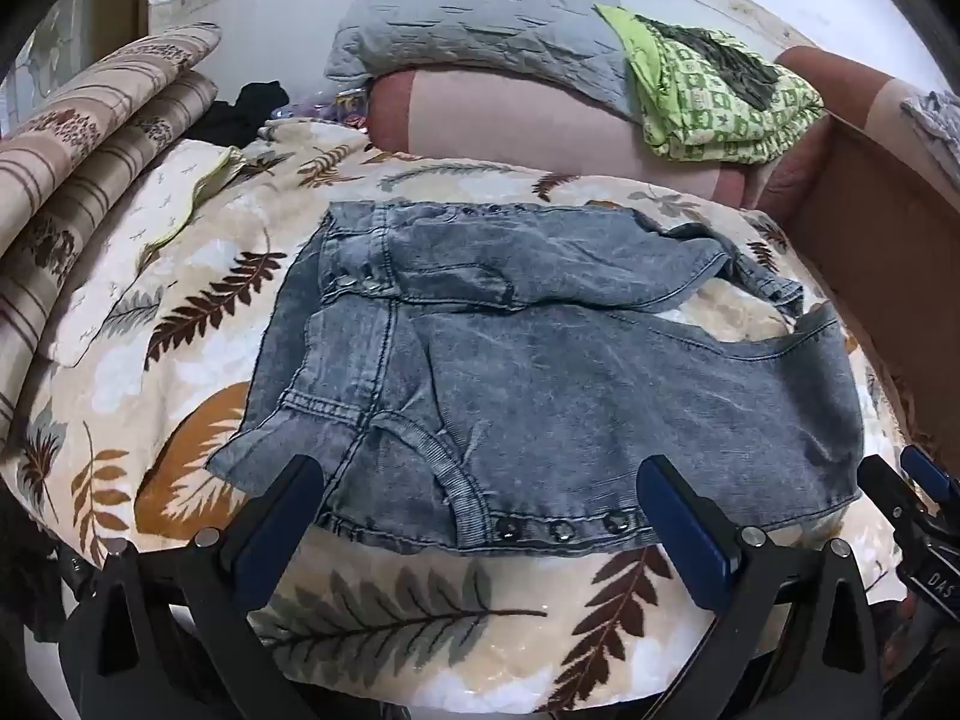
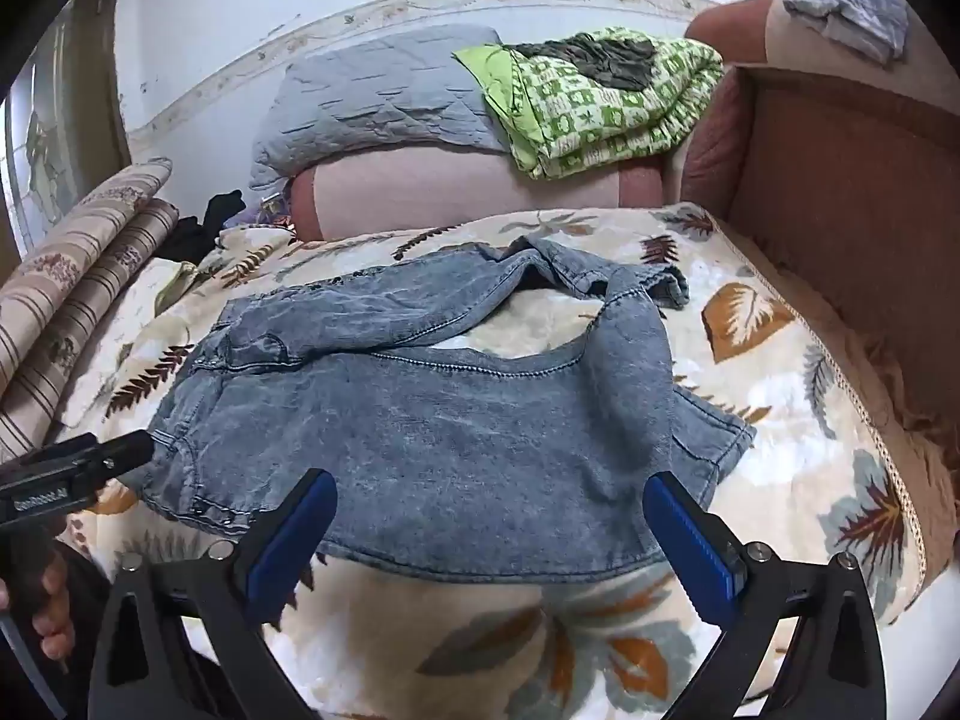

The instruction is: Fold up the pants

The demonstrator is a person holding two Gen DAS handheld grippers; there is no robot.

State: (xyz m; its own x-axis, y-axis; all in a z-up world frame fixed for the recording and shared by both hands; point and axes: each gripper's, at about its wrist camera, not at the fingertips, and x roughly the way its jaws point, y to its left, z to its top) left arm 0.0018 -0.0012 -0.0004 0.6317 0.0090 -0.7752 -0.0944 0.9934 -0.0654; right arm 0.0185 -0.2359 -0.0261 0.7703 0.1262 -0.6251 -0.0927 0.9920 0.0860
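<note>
- Leaf-printed plush blanket [image 1: 420, 606] is covering the bed, soft and lumpy; a green patterned cloth [image 1: 720, 96] is lying on the bolster at twelve o'clock.
- Grey acid-washed denim pants [image 1: 540, 390] are lying spread across the blanket's middle, waistband towards nine o'clock, the far leg rumpled and curling back at two o'clock.
- Left gripper [image 1: 480, 510] is hovering fully open at the snap-studded near edge; right gripper [image 2: 492, 531] is also gaping wide over the near hem, holding nothing.
- Risk, I'd say: the pads pinching fleece along with denim, or that bunched leg folding in crooked.
</note>
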